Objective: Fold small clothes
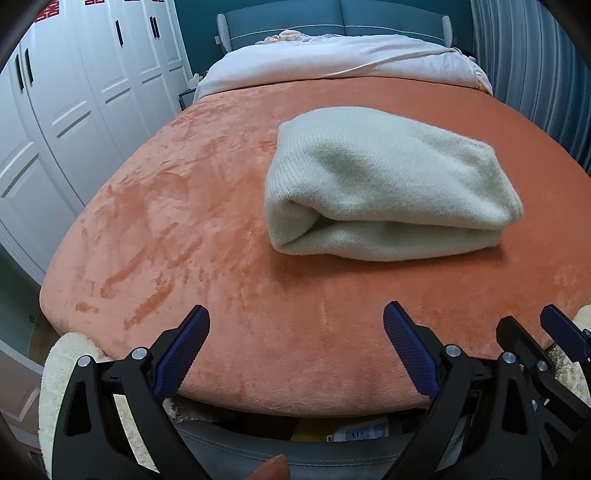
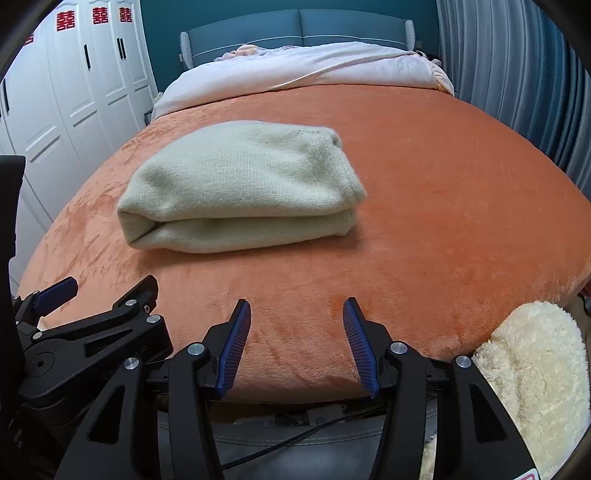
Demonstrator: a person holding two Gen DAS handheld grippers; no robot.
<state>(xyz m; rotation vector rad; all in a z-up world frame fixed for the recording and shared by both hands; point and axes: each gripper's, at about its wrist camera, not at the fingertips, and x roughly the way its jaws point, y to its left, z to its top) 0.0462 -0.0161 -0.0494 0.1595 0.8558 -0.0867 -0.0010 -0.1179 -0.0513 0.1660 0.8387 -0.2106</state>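
A cream knitted garment (image 1: 384, 184) (image 2: 243, 188) lies folded into a thick bundle on the orange plush blanket (image 1: 207, 229) (image 2: 443, 206). My left gripper (image 1: 296, 321) hovers over the blanket's near edge, well short of the bundle, jaws wide apart and empty. My right gripper (image 2: 297, 314) hangs beside it to the right, also over the near edge, open with nothing between its blue pads. The right gripper's fingers (image 1: 561, 332) show at the right edge of the left wrist view; the left gripper's fingers (image 2: 55, 291) show at the left of the right wrist view.
White wardrobe doors (image 1: 74, 92) (image 2: 74, 74) stand along the left. A pale duvet (image 1: 332, 62) (image 2: 295, 70) is bunched at the bed's head before a blue headboard (image 1: 332, 22). Grey curtains (image 2: 517, 74) hang on the right. Fluffy cream sleeves (image 2: 532, 369) (image 1: 66, 362) flank the grippers.
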